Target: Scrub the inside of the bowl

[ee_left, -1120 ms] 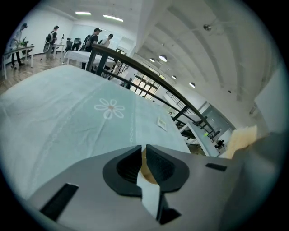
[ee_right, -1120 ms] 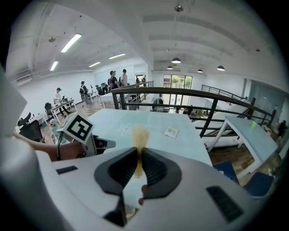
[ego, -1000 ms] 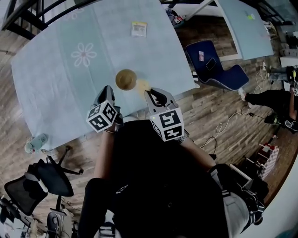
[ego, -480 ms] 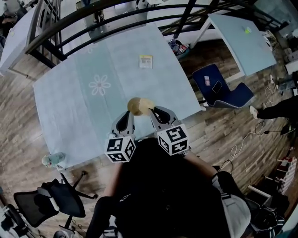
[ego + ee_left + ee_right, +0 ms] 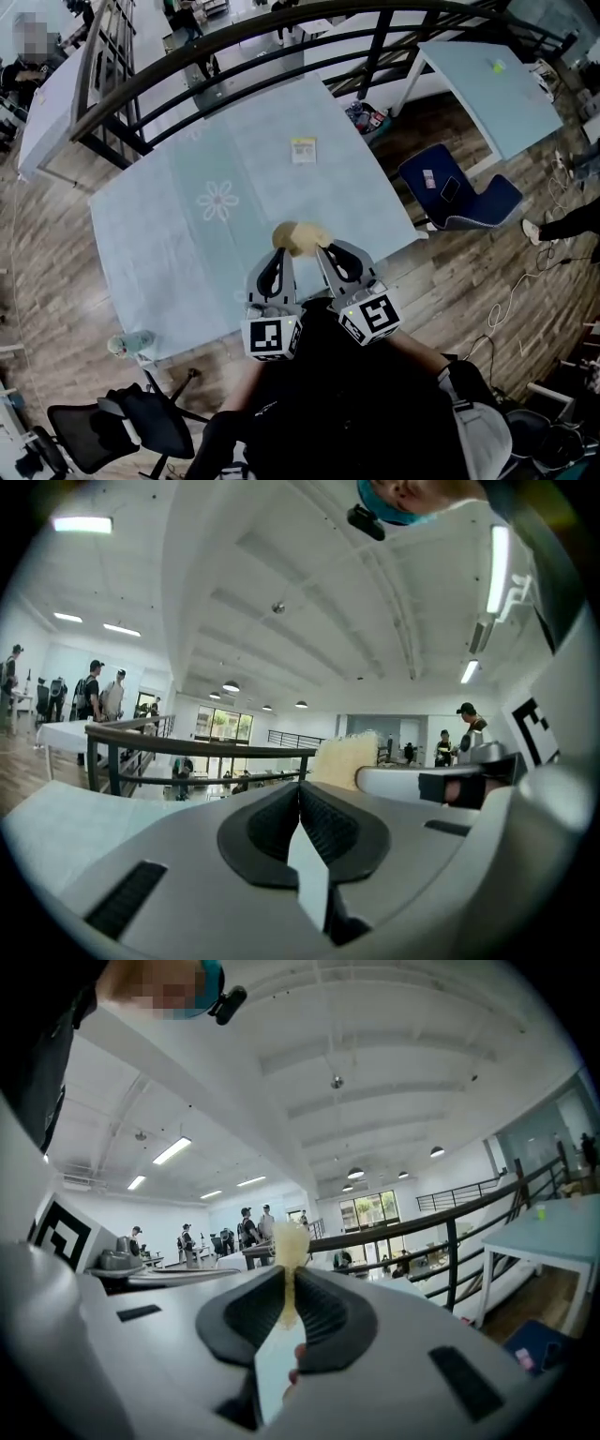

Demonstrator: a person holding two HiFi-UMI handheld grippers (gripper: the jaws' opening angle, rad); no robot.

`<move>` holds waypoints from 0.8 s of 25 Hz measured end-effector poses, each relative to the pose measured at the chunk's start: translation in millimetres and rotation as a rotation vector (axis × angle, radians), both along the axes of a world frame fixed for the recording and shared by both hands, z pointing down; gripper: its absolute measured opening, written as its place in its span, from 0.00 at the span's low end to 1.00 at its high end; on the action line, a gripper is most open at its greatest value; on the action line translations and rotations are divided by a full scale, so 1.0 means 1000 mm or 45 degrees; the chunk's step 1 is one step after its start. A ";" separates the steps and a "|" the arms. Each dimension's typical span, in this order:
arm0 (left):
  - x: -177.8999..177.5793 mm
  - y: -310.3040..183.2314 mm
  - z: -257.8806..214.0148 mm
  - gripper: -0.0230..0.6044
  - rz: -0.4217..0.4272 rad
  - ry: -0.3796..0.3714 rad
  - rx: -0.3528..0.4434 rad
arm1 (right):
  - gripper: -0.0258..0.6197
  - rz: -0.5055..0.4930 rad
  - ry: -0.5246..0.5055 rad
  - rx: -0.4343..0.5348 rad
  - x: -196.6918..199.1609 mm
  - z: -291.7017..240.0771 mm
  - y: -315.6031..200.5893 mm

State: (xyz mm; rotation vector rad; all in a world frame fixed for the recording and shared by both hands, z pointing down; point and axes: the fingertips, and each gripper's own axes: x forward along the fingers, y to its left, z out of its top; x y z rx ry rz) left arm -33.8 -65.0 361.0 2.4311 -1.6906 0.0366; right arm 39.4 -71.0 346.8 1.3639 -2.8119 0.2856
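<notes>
In the head view a tan bowl (image 5: 286,235) sits on the pale blue table (image 5: 187,244) near its front edge. A yellow sponge (image 5: 313,236) shows right beside the bowl. My right gripper (image 5: 330,249) is shut on that sponge (image 5: 288,1241), which sticks out past the pads in the right gripper view. My left gripper (image 5: 278,255) hovers just short of the bowl, jaws pressed together with nothing between them (image 5: 300,803). Both gripper cameras point level across the room, so neither shows the bowl. The sponge (image 5: 345,759) also shows in the left gripper view.
A small printed card (image 5: 303,150) lies further back on the table, past a flower print (image 5: 217,201). A dark railing (image 5: 234,56) runs behind the table. A blue chair (image 5: 459,197) stands to the right, a black office chair (image 5: 122,427) at lower left. People stand far off.
The two grippers have drawn close together and now sit side by side at the bowl. The left one swung right. The head view has shifted, so the table sits lower in frame.
</notes>
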 end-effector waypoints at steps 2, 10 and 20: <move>0.000 0.002 -0.005 0.06 -0.013 -0.011 0.044 | 0.10 0.000 0.008 0.029 -0.001 -0.003 0.004; 0.000 0.009 -0.014 0.06 -0.057 0.030 0.135 | 0.10 -0.035 0.006 0.191 -0.003 -0.019 0.015; -0.022 0.013 -0.010 0.06 -0.165 0.043 0.132 | 0.10 -0.087 0.050 0.193 -0.019 -0.014 0.020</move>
